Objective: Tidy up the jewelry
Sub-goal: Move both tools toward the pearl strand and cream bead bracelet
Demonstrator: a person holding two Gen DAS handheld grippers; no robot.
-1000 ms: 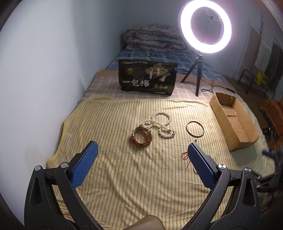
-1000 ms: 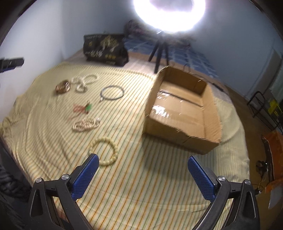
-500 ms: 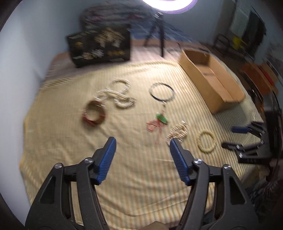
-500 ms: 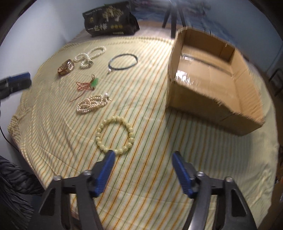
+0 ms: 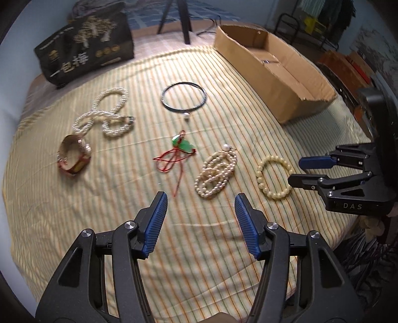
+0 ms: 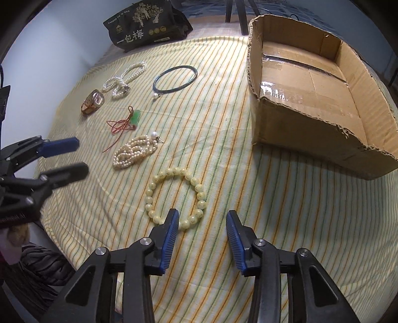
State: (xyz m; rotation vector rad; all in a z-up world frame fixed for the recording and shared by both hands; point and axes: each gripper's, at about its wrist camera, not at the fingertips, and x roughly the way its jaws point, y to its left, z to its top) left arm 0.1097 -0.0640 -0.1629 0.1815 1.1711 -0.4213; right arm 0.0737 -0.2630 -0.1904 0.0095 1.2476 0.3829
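Jewelry lies on a striped yellow cloth point(image 5: 99, 211). My left gripper point(image 5: 201, 198) is open and empty, just short of a bundled pearl strand point(image 5: 216, 171) point(image 6: 135, 151). My right gripper point(image 6: 202, 215) point(image 5: 298, 170) is open and empty, its left finger over the near edge of a cream bead bracelet point(image 6: 175, 196) point(image 5: 273, 176). Farther off lie a green pendant on red cord point(image 5: 182, 146) point(image 6: 135, 116), a dark hoop necklace point(image 5: 184, 97) point(image 6: 175, 75), a white pearl rope point(image 5: 107, 114) point(image 6: 124, 79) and a brown watch point(image 5: 74, 156) point(image 6: 93, 103).
An open, empty cardboard box point(image 6: 311, 82) point(image 5: 273, 64) stands on the right. A black printed bag point(image 5: 84, 49) point(image 6: 146, 24) and tripod legs point(image 5: 184, 22) stand at the back. The cloth ends at the bed edge near me point(image 6: 62, 251).
Both grippers have moved forward and down toward the jewelry, and their jaws have narrowed. The right gripper now reaches the cream bracelet's near edge.
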